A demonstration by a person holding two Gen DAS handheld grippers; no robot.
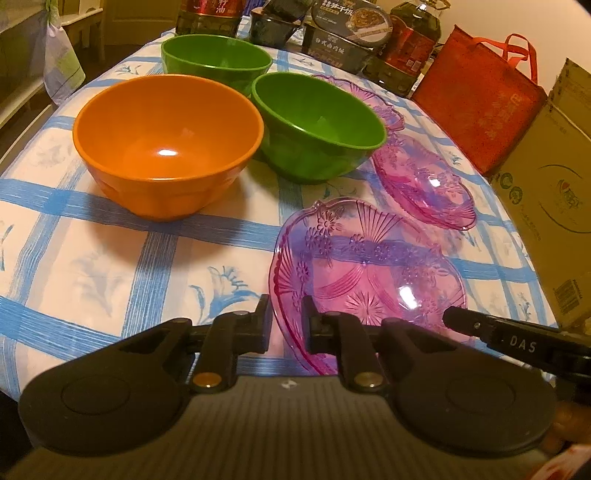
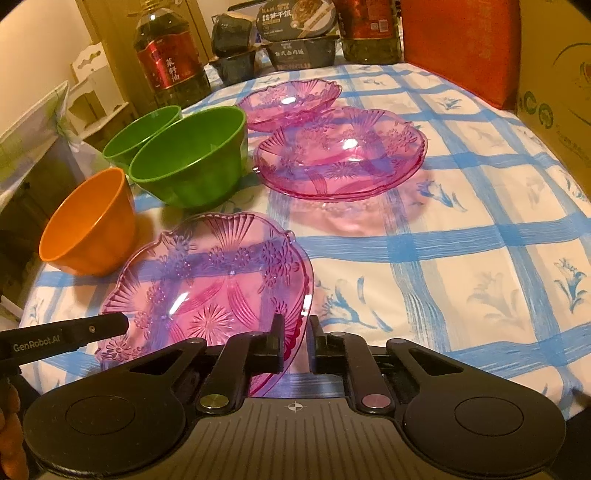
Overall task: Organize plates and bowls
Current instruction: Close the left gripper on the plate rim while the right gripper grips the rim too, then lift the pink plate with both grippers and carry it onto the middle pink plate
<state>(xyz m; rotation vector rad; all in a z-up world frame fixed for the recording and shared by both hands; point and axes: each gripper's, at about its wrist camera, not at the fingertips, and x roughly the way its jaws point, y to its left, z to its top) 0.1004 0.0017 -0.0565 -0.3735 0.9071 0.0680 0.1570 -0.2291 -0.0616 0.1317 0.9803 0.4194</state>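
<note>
A clear pink patterned plate (image 1: 369,266) (image 2: 207,280) lies nearest on the blue-checked tablecloth (image 1: 110,266). My left gripper (image 1: 286,325) is shut on its left rim, and my right gripper (image 2: 297,339) is shut on its right rim. Each view shows a finger of the other gripper at the plate's far side: a right finger (image 1: 465,321) and a left finger (image 2: 92,328). Two more pink plates (image 2: 340,155) (image 2: 291,99) sit behind. An orange bowl (image 1: 166,140) and two green bowls (image 1: 317,122) (image 1: 216,59) stand to the left.
Oil bottles (image 2: 170,62), packaged food boxes (image 2: 303,37) and a dark pot (image 1: 269,26) line the table's far end. A red bag (image 1: 476,110) and a cardboard box (image 1: 546,192) stand along the right side. The table edge drops off at the left.
</note>
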